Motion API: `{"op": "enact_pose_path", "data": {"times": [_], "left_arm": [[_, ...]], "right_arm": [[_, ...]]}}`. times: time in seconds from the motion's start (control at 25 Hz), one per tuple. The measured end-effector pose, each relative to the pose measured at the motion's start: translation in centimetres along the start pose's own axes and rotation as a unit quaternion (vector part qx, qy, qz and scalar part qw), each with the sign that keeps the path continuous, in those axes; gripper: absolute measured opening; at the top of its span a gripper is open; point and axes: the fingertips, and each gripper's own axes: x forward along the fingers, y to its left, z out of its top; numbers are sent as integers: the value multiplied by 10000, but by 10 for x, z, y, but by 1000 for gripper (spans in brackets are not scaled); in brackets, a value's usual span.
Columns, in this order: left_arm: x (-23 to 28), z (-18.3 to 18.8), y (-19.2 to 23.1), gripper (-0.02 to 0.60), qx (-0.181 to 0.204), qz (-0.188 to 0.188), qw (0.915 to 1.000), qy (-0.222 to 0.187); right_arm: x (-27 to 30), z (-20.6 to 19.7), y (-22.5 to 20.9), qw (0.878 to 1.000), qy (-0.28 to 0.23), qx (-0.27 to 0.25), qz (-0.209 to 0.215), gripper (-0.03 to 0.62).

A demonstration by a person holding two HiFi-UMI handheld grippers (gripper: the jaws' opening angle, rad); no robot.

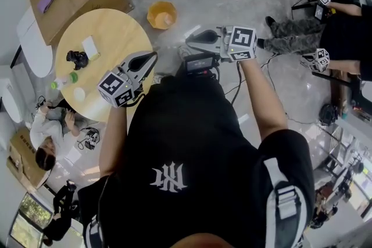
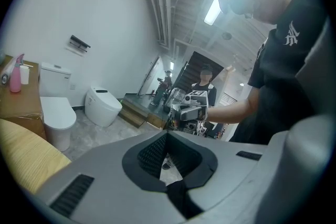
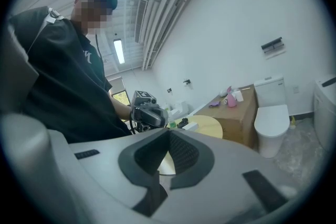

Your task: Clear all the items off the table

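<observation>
Left tool (image 1: 152,58) and right tool (image 1: 192,40) both pinched shut and empty, tips facing each other, beside round yellow counter (image 1: 116,26) bearing black gadget (image 1: 77,58), white box (image 1: 91,47), green-capped bottle (image 1: 65,79) and small white round item (image 1: 79,93).

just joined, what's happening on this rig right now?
A person holds the left gripper and right gripper out in front, both shut and empty, pointed toward each other. The round yellow table is uncleared: a small black object, a white box, a green-capped bottle and a white disc sit on it, untouched.
</observation>
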Motion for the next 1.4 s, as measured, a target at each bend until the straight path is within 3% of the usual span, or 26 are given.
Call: {"op": "enact_pose_path", "data": {"times": [1.4], "left_arm": [[5,4,-6,12,44,-9,10000,-38]], "right_arm": [[-15,2,3,9998,-79,-125,-147,3]]}}
